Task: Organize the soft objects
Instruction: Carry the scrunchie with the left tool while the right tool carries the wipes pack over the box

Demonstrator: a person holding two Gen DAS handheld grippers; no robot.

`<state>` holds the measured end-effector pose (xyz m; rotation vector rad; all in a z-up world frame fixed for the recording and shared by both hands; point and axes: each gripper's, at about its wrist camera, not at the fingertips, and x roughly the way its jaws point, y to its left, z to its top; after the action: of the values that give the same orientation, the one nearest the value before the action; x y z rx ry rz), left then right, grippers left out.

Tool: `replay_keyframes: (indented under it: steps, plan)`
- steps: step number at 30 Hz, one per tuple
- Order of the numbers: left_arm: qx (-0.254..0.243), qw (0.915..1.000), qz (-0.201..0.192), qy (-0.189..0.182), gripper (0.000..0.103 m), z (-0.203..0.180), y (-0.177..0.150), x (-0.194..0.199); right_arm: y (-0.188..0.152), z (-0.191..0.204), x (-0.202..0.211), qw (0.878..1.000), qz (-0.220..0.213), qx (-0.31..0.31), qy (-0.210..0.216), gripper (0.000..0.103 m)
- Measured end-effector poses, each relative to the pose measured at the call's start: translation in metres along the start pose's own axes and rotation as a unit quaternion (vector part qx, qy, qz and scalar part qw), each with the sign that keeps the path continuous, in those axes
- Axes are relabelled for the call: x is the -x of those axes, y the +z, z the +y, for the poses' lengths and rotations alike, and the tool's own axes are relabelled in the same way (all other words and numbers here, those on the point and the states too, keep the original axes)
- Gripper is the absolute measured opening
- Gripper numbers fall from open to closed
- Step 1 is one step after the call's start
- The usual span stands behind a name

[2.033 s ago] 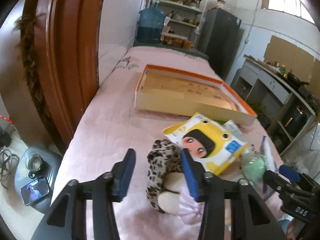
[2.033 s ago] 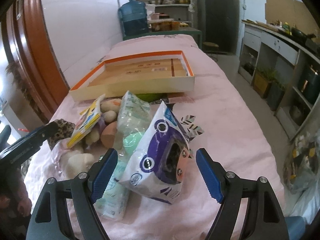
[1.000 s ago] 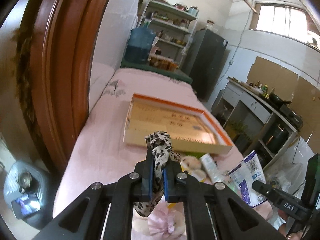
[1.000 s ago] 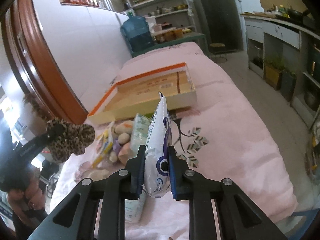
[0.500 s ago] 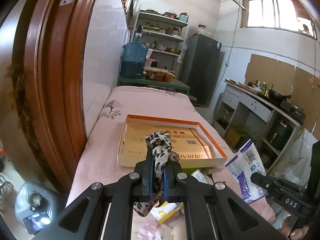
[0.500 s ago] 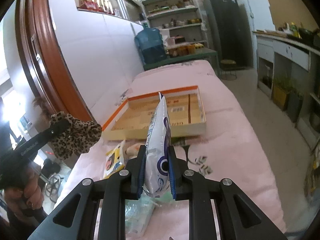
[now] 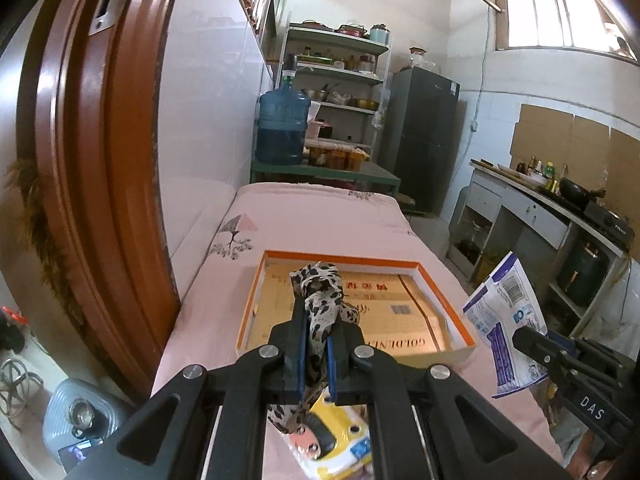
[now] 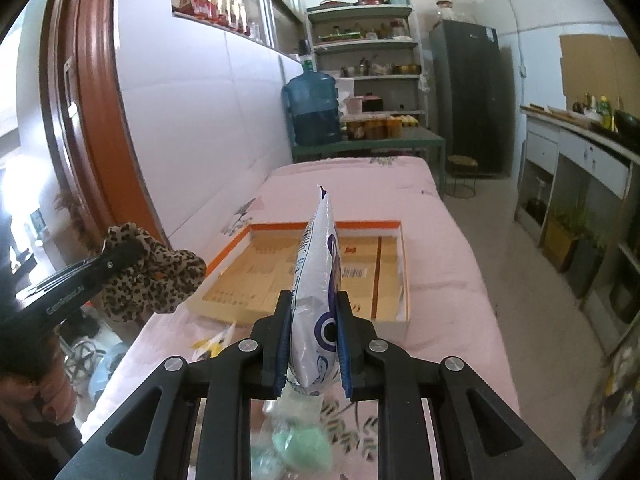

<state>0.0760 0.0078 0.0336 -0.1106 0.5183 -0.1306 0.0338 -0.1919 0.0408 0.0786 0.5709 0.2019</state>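
Above the pink-sheeted bed (image 8: pixel 448 248), both claws now carry loads clear of the pile; two seconds ago both stood open over the heap, since then each has clamped an item and lifted it, and the tray has drawn nearer in both views; left claw (image 7: pixel 316 354) pinched tight on the leopard-print cloth (image 7: pixel 320 300), which sticks up at 12 o'clock of the pads and hangs below them; right claw (image 8: pixel 313 346) closed on the white and purple packet (image 8: pixel 318 280), held edge-on and upright; judgement: pick-up step done for two soft items, transfer toward the tray under way, release not yet made. Container: shallow orange-rimmed cardboard tray (image 8: pixel 394 280) at 12 o'clock of both claws; inside I see only printed cardboard lining, no soft items lying in it; both held items are in the air short of it. Left behind on the bed: a yellow cartoon packet (image 7: pixel 340 440) at 6 o'clock of the left claw, a pale green bagged item (image 8: pixel 304 446) at 6 o'clock of the right claw.
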Motion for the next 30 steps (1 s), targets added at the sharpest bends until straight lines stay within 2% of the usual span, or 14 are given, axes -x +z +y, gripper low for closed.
replay_keyframes:
  steps: [9, 16, 30]
  plan:
    - [0.004, 1.0, -0.003, 0.008, 0.007, 0.0, 0.03, -0.036, 0.041, -0.007, -0.043, 1.0, 0.0, 0.01, -0.012, 0.02]
    - [0.008, 0.9995, 0.023, 0.02, 0.007, 0.003, 0.045, -0.08, 0.063, -0.012, -0.093, 0.998, 0.019, 0.029, -0.046, 0.02]
    - [-0.007, 0.9976, 0.048, 0.048, 0.007, 0.0, 0.047, -0.151, 0.077, -0.026, -0.175, 0.993, 0.058, 0.031, -0.097, 0.02]
